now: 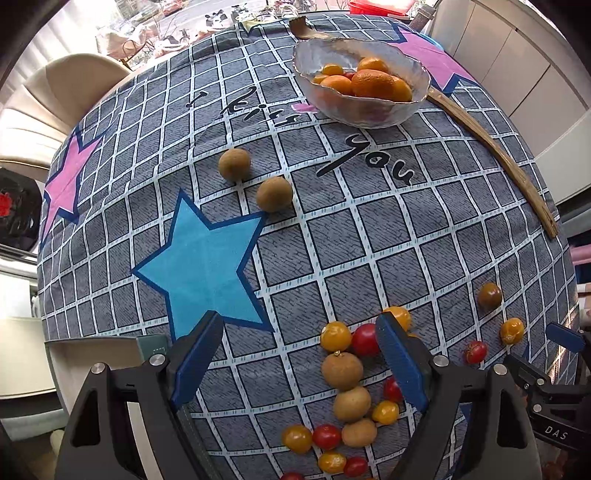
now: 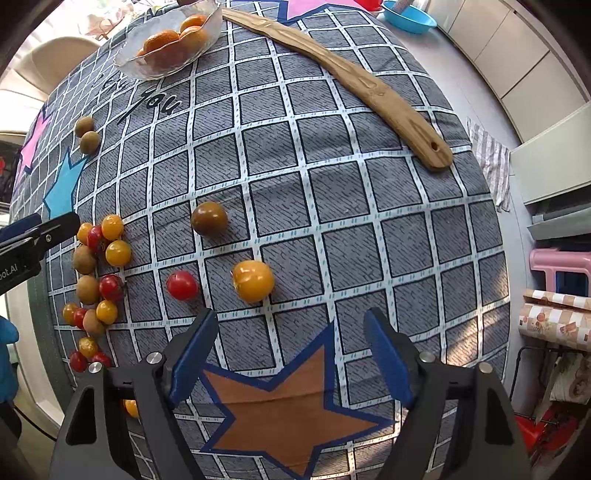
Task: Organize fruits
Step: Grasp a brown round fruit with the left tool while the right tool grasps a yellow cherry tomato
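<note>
A pile of small red and yellow tomatoes and brown longans (image 1: 341, 369) lies on the checked cloth under my left gripper (image 1: 299, 354). That gripper is open, with the pile's upper fruits lying between its blue fingers but not touching the pads. Two more longans (image 1: 273, 194) sit further up the cloth. A glass bowl (image 1: 369, 114) at the back holds oranges. My right gripper (image 2: 291, 354) is open over an orange star with nothing between its fingers. Just beyond its tips lie a yellow tomato (image 2: 253, 280), a red tomato (image 2: 181, 285) and a dark brown one (image 2: 208, 218).
A long wooden spatula (image 2: 369, 88) lies across the far right of the cloth, behind the bowl (image 2: 162, 70). A blue dish (image 2: 408, 16) stands at the far corner. Chairs stand left of the table; a pink stool (image 2: 557, 262) and rolled paper stand to its right.
</note>
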`<action>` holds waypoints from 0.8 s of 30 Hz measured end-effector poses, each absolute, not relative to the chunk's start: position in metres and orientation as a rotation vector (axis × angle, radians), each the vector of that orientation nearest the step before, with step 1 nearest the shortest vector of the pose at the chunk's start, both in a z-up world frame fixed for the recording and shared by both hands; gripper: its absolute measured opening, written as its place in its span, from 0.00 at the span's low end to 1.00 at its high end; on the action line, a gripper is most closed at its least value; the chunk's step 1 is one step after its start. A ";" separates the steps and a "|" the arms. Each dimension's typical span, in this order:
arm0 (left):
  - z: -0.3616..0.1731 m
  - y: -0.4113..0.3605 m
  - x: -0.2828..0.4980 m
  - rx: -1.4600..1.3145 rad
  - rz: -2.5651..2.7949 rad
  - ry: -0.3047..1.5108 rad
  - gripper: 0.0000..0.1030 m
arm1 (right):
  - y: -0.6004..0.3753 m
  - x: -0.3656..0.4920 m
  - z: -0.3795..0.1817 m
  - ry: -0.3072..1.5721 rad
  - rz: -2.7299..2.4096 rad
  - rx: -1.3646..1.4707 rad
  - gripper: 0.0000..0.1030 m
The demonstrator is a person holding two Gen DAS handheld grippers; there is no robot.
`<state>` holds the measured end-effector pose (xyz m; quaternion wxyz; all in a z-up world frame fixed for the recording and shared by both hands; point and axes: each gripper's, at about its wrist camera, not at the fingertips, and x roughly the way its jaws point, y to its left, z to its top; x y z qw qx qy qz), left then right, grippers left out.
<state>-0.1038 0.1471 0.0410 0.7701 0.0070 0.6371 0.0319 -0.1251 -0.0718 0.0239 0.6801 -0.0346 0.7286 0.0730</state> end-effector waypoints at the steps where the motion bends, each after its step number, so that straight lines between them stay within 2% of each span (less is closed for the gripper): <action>1: 0.040 0.149 -0.102 0.003 0.072 1.381 0.84 | -0.071 -0.123 0.023 1.633 0.172 -0.082 0.81; 7: 0.030 0.171 -0.077 -0.053 0.153 1.368 0.84 | -0.062 -0.115 0.012 1.636 0.212 -0.095 0.68; 13: 0.023 0.174 -0.046 -0.043 0.185 1.337 0.83 | -0.046 -0.128 0.009 1.606 0.222 -0.119 0.66; 14: 0.022 0.174 -0.042 -0.043 0.188 1.335 0.79 | -0.041 -0.130 0.009 1.602 0.222 -0.125 0.65; 15: 0.020 0.174 -0.038 -0.041 0.190 1.342 0.69 | -0.035 -0.130 0.009 1.597 0.222 -0.132 0.61; 20: 0.015 0.174 -0.030 -0.055 0.187 1.344 0.64 | -0.007 -0.126 0.008 1.579 0.222 -0.160 0.38; 21: 0.014 0.177 -0.026 -0.058 0.176 1.339 0.55 | -0.005 -0.124 0.008 1.576 0.227 -0.156 0.29; 22: 0.015 0.176 -0.024 -0.062 0.161 1.336 0.44 | -0.005 -0.122 0.009 1.576 0.237 -0.143 0.25; 24: 0.015 0.173 -0.020 -0.064 0.128 1.335 0.28 | -0.008 -0.117 0.015 1.586 0.246 -0.113 0.25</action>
